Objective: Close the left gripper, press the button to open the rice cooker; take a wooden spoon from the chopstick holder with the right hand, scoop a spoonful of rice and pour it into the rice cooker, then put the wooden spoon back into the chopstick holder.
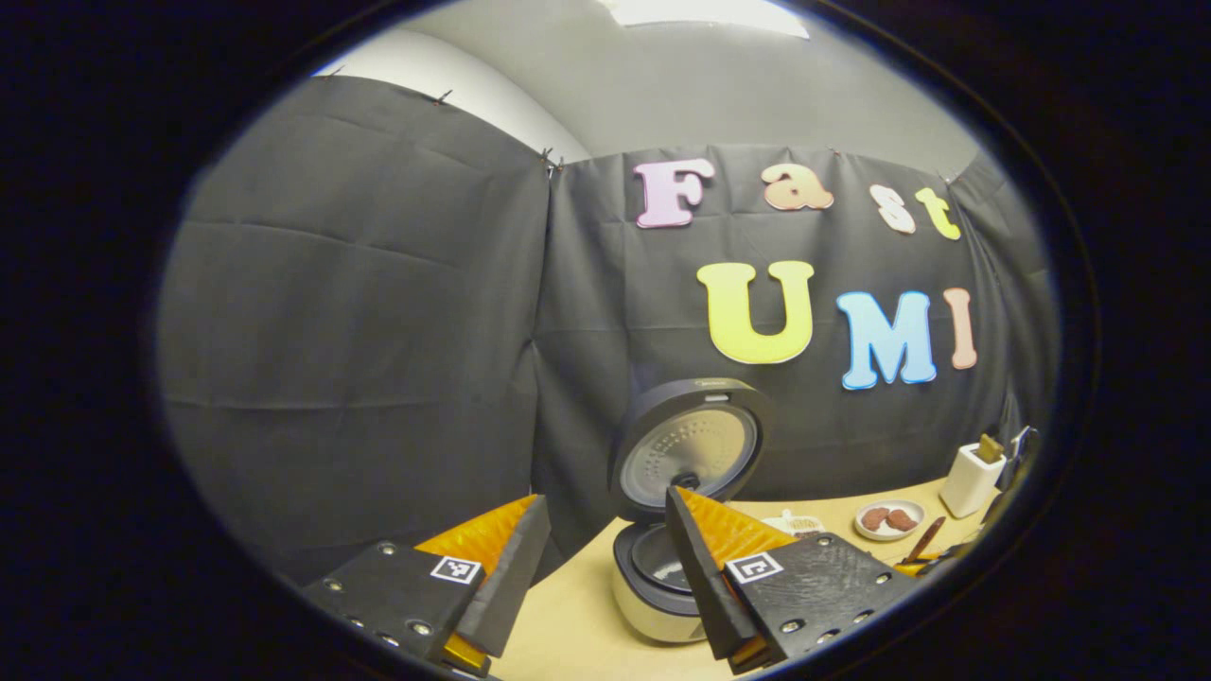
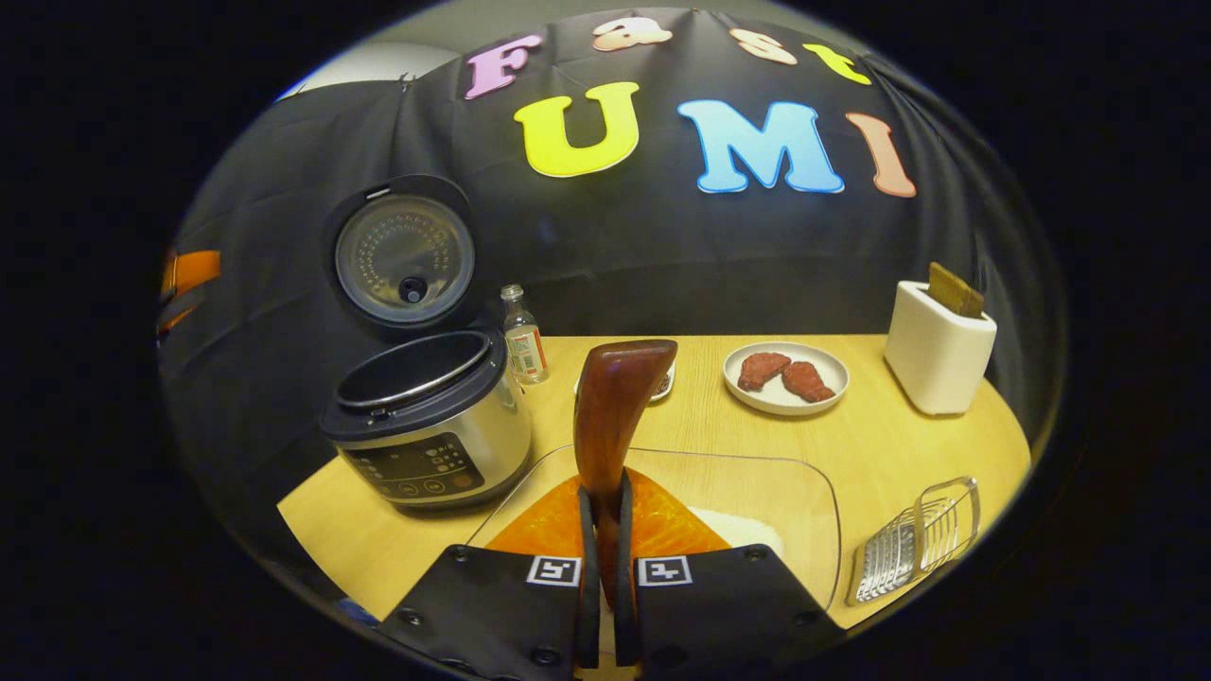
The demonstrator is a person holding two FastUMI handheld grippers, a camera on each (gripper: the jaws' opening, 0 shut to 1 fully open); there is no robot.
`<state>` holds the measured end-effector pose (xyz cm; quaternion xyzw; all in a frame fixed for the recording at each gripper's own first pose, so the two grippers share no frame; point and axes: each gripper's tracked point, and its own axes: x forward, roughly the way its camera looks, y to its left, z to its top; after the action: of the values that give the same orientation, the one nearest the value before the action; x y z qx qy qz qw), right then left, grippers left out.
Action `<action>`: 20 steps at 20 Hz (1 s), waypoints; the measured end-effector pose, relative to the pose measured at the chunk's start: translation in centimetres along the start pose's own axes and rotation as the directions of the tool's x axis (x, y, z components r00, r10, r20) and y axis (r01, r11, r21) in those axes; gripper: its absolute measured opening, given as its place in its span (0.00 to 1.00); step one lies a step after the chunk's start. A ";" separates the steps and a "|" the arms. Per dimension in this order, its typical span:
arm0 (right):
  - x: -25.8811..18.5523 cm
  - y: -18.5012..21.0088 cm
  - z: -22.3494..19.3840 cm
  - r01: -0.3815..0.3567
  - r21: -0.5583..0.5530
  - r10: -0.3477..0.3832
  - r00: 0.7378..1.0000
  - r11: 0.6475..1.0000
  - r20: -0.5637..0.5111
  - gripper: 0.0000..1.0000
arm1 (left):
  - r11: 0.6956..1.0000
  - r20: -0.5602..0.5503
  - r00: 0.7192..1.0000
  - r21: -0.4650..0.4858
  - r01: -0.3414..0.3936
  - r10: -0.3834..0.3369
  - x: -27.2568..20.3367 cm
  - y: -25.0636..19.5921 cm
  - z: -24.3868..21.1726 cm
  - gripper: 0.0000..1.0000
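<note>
My right gripper (image 2: 605, 490) is shut on the handle of the wooden spoon (image 2: 615, 397), which stands up over a clear glass dish (image 2: 804, 492) holding white rice (image 2: 743, 532). What lies in the spoon's bowl is hidden from me. The rice cooker (image 2: 430, 416) sits left of it with its lid (image 2: 405, 251) raised and the pot showing dark inside. The white chopstick holder (image 2: 937, 345) stands at the far right with a brown piece sticking out. My left gripper (image 1: 605, 498) is open, hovering near the open rice cooker (image 1: 653, 577), lid (image 1: 691, 449) up behind.
A small bottle (image 2: 523, 336) stands beside the cooker. A white plate (image 2: 825, 395) with two brown meat pieces lies mid-table, and a small dish (image 2: 664, 386) sits behind the spoon. A metal wire rack (image 2: 913, 539) rests at the table's near right corner.
</note>
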<state>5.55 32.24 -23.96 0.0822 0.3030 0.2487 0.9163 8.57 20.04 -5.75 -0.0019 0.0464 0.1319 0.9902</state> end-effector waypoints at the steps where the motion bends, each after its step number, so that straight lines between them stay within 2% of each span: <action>1: 0.1 -0.1 0.0 -0.005 0.038 0.005 1.000 0.999 -0.010 0.08 | 1.000 0.000 1.000 0.001 0.000 0.000 0.0 0.0 0.2 0.77; 2: 0.1 -0.2 0.1 -0.010 0.077 0.011 1.000 0.997 -0.018 0.05 | 1.000 0.002 1.000 0.002 0.000 0.000 -0.2 -0.1 0.1 0.77; 7: 0.1 -0.5 -0.1 -0.025 0.244 0.039 0.998 0.969 -0.052 0.08 | 1.000 0.009 1.000 0.008 0.000 -0.001 -0.3 -0.5 0.7 0.77; 10: 0.4 -1.6 -0.5 -0.025 0.358 0.055 0.996 0.933 -0.072 0.08 | 1.000 0.016 1.000 0.008 0.006 -0.006 -0.2 -1.0 1.1 0.77; 14: 0.9 -3.9 -1.5 0.001 0.572 0.083 0.989 0.821 -0.120 0.08 | 1.000 0.021 1.000 0.011 0.010 -0.010 -0.1 -1.4 1.3 0.77; 15: 0.8 -4.5 -1.5 0.009 0.613 0.087 0.988 0.790 -0.127 0.05 | 1.000 0.022 1.000 0.014 0.010 -0.010 -0.1 -1.4 1.4 0.77; 16: 0.8 -5.0 -1.4 0.011 0.649 0.094 0.987 0.761 -0.127 0.08 | 1.000 0.023 1.000 0.015 0.011 -0.011 -0.1 -1.6 1.6 0.77; 20: 0.3 -6.7 0.3 -0.003 0.751 0.107 0.990 0.660 -0.090 0.08 | 1.000 0.029 0.999 0.020 0.015 -0.015 0.2 -2.0 2.0 0.78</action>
<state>8.67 26.60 -25.94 0.4448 0.4328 0.1344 0.7725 9.47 18.19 -3.79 0.0095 0.0331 0.1240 0.9917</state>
